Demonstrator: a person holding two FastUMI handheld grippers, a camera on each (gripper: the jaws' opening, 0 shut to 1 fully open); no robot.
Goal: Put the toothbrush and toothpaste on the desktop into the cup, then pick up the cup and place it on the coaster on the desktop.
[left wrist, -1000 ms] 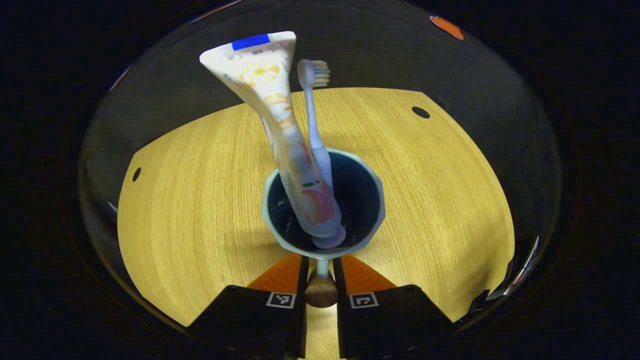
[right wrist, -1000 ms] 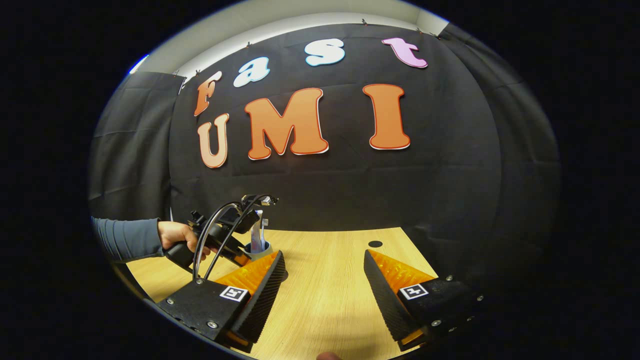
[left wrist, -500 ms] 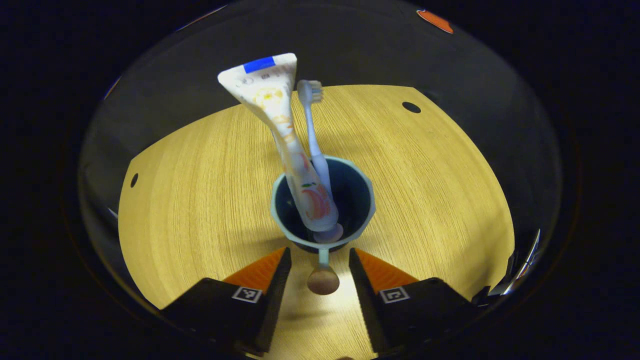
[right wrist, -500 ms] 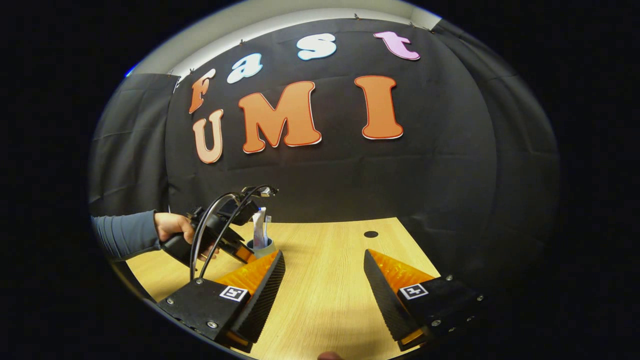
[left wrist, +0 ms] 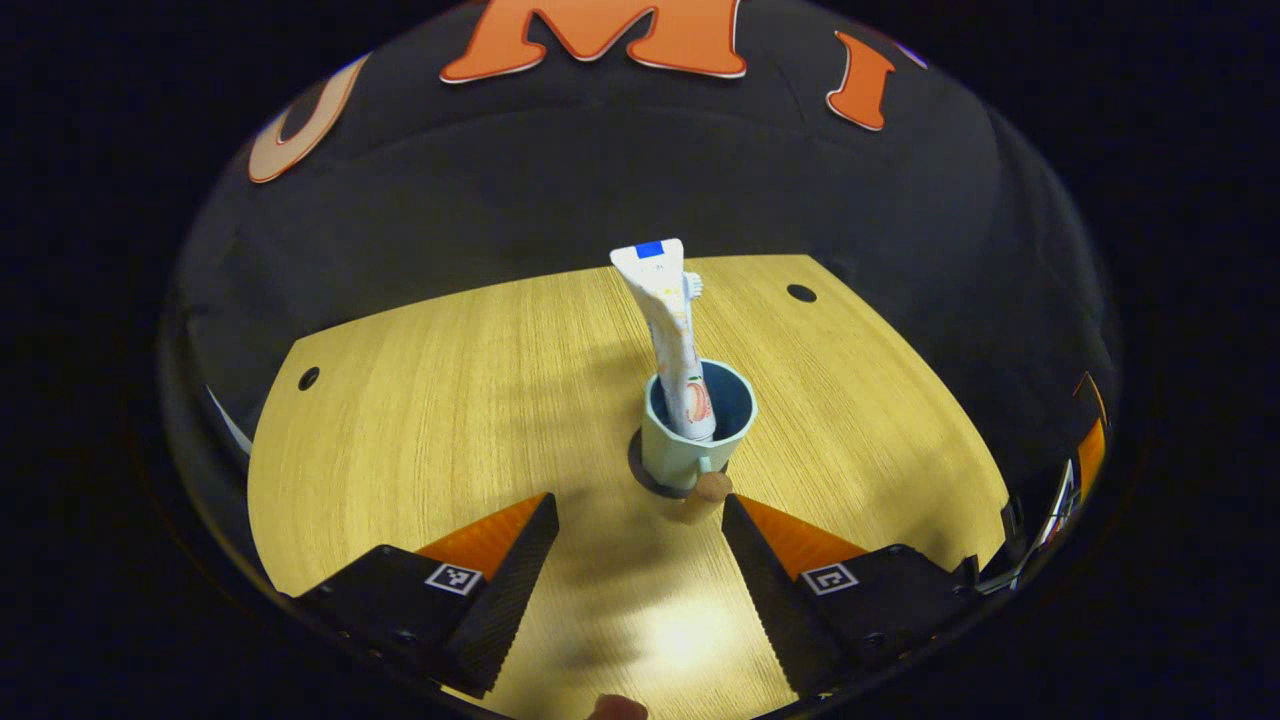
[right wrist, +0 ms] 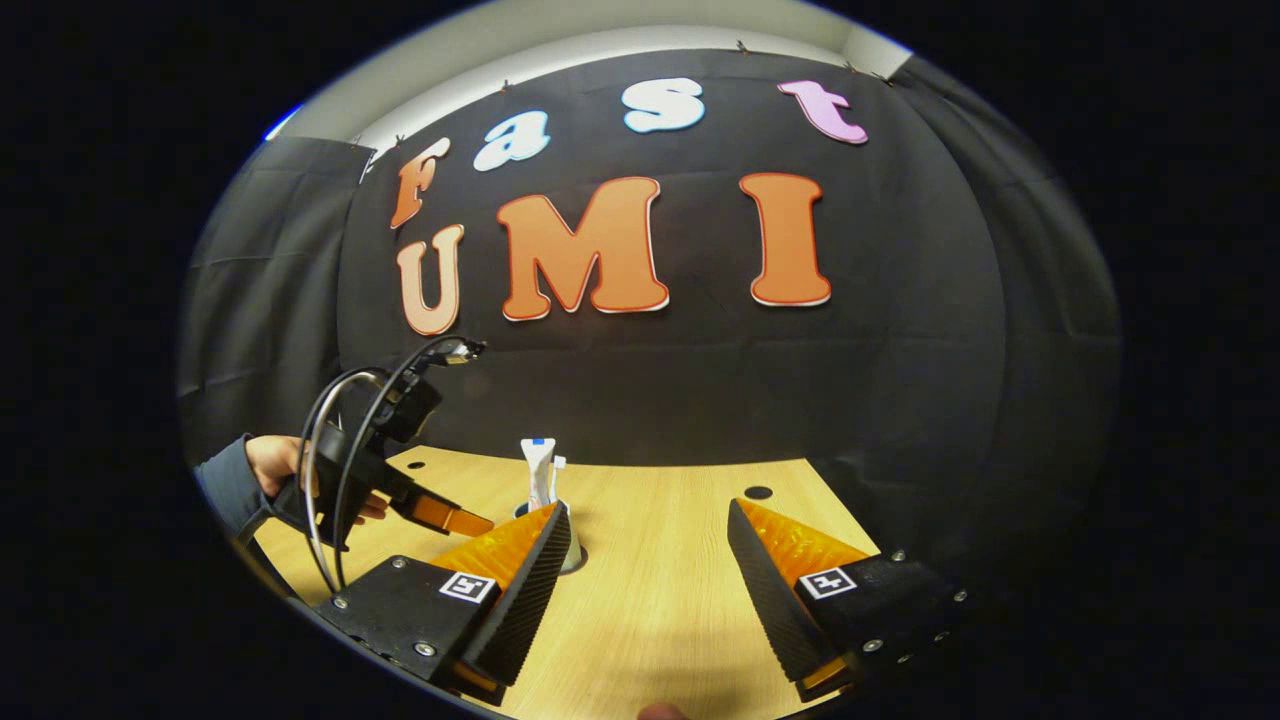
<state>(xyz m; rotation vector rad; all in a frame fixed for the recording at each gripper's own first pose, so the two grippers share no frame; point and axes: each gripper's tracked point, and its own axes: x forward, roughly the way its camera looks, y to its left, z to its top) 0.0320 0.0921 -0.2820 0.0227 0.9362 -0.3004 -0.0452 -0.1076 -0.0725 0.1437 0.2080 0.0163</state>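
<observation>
your left gripper is wide open, holding nothing, and sits just short of the cup, whose small round handle knob points back into the gap between the fingers without touching either. the cup stands upright on a dark round coaster on the wooden desktop; only a sliver of coaster rim peeks out at the cup's base. toothpaste and toothbrush both stand in the cup, leaning toward the far rim. looks like the placement is done, so the step is a clean retreat: pull straight back along the finger line, keep the jaws wide so neither side clips the knob, don't swing sideways or the tall tube could tip the cup. your right gripper is also spread wide and empty, hovering over bare desktop, well apart from the cup; park it there. in the right gripper view the left gripper and the hand holding it sit to the cup's left, clear of it.
</observation>
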